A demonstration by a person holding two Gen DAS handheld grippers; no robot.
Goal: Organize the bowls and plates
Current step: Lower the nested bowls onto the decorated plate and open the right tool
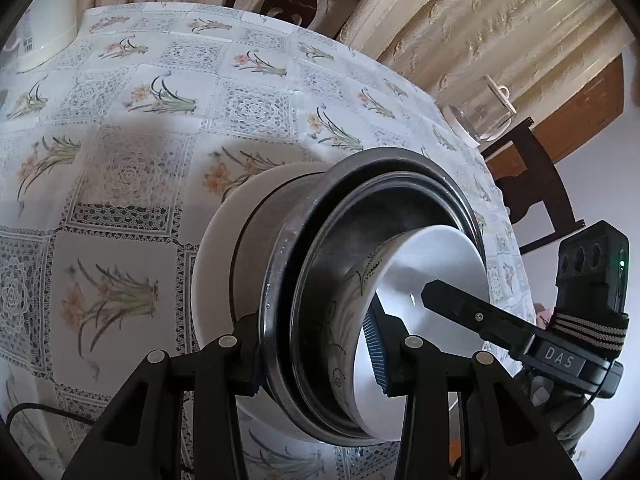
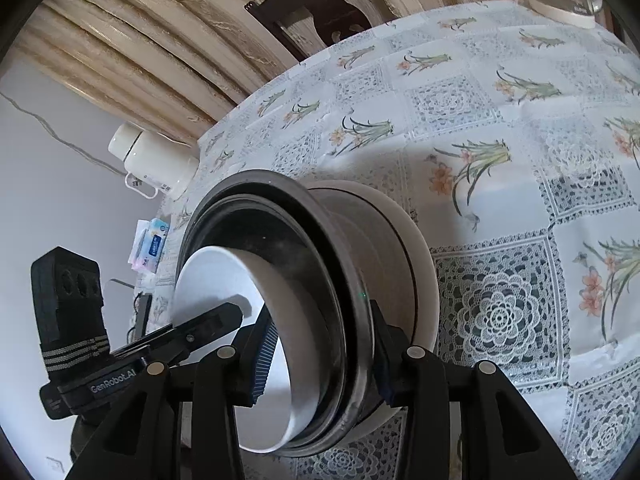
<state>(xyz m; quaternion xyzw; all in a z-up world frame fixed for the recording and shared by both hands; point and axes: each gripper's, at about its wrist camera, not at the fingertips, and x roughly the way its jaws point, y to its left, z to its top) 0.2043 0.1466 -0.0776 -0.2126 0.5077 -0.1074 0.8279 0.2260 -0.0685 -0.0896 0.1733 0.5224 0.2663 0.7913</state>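
A nested stack sits low over the flowered tablecloth [image 1: 140,100]: a wide white dish [image 1: 224,232] underneath, an outer steel bowl [image 1: 276,280], an inner steel bowl [image 1: 360,216] and a white floral bowl [image 1: 440,256] innermost. My left gripper [image 1: 316,360] is shut on the rims, one pad outside the outer steel bowl and one inside the white bowl. My right gripper [image 2: 322,360] is shut on the opposite side of the same stack, clamping the steel rims [image 2: 360,232] and the white bowl [image 2: 212,280]. Whether the white dish [image 2: 416,248] touches the cloth is unclear.
A glass kettle on a white base [image 1: 480,120] stands near one table edge. At the other edge are a white flask [image 2: 156,160] and a tissue pack [image 2: 152,244]. A white vessel [image 1: 40,40] sits in the far corner. Dark chairs [image 2: 320,4] and curtains ring the table.
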